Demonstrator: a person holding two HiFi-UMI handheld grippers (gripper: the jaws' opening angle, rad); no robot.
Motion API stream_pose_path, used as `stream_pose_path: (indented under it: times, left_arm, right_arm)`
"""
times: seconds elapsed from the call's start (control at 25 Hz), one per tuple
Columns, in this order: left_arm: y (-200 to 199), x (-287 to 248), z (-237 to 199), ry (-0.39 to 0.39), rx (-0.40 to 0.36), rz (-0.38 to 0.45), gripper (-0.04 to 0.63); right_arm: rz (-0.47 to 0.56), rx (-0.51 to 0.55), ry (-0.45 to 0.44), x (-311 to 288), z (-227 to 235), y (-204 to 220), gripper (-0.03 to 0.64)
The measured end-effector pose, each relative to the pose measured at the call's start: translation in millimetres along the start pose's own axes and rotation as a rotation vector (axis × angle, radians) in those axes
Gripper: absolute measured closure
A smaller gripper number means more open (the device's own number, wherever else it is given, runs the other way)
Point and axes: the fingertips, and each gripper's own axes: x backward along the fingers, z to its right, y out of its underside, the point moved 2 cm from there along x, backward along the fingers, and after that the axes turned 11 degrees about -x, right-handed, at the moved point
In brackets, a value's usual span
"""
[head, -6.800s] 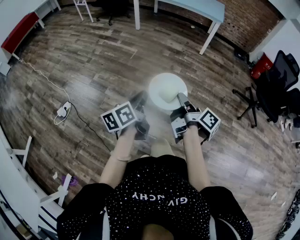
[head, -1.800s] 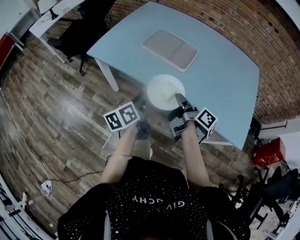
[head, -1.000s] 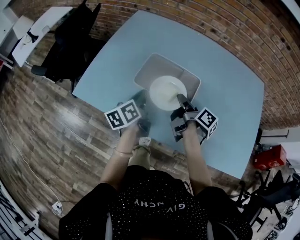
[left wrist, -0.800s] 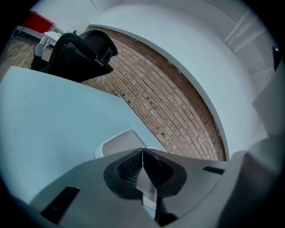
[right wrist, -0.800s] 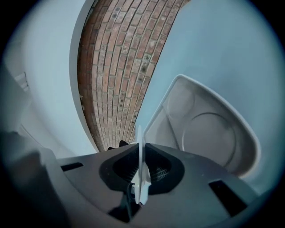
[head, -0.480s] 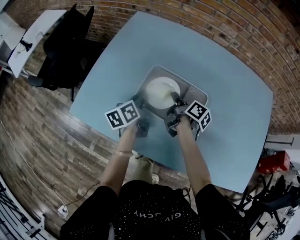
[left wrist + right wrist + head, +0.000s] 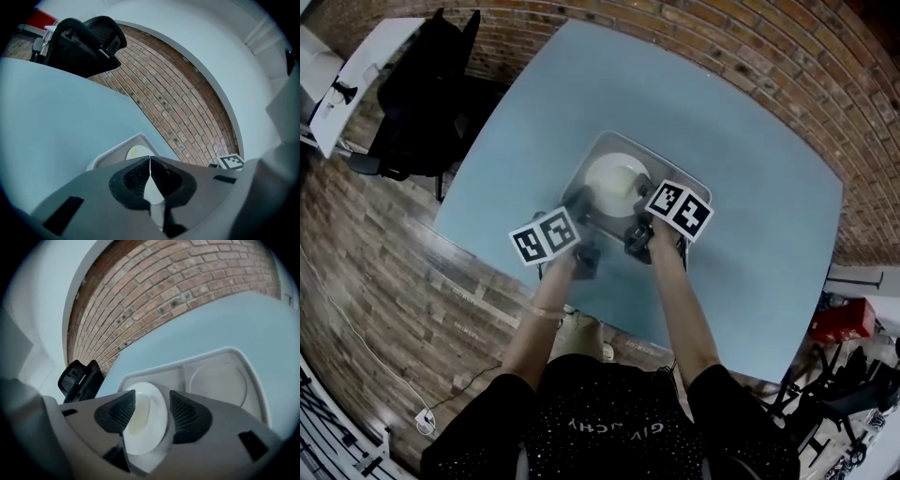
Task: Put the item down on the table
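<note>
plate [image 7: 614, 178] has dropped lower into the tray [image 7: 619, 137] at the near edge of the surface [image 7: 750, 244]. right gripper [image 7: 639, 206] clamps its rim, left gripper [image 7: 579, 201] pinches its thin edge. set-down looks close, no release yet.

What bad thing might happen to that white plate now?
The plate hangs over the tray, and the right gripper pinches it just at its rim. It might slip and clatter down. It might also land on the tray's ridge and sit crooked, or end up in the tray rather than on the bare table.
</note>
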Motion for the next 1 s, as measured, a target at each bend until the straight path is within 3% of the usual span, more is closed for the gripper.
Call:
stream_pose_path:
  times: [0.08, 0.16, 0.2, 0.28, 0.36, 0.48, 0.6, 1.0]
  left_arm:
    - [-0.1, 1.4, 2.9, 0.004, 0.008, 0.007, 0.580]
    - [-0.1, 3.3, 6.7, 0.009, 0.010, 0.011, 0.580]
    - [0.1, 4.4, 7.9, 0.008, 0.009, 0.013, 0.580]
    - [0.7, 6.3, 9.5, 0.005, 0.013, 0.015, 0.580]
    - [2.0, 8.2, 11.9, 0.007, 0.018, 0.018, 0.580]
    - [3.7, 11.0, 15.5, 0.006, 0.009, 0.020, 0.580]
    - [5.3, 15.8, 17.1, 0.005, 0.010, 0.022, 0.580]
    - [2.2, 27.0, 22.0, 0.007, 0.000, 0.020, 0.580]
  right_arm:
    - [0.059, 0.044, -0.010, 12.0, -2.0, -10.3, 0.402]
    - [0.038, -0.048, -0.161, 25.4, -12.1, -8.9, 0.404]
    - [0.001, -0.162, -0.273, 31.6, -19.0, -4.3, 0.412]
    - [-0.081, -0.454, -0.452, 41.0, -25.6, 6.2, 0.594]
    - [-0.135, -0.609, -0.521, 46.4, -23.8, 15.4, 0.601]
    - [-0.152, -0.602, -0.543, 50.8, -21.1, 23.6, 0.601]
    - [-0.162, -0.662, -0.566, 56.1, -20.1, 29.1, 0.602]
    - [-0.159, -0.632, -0.545, 65.3, -22.2, 35.5, 0.603]
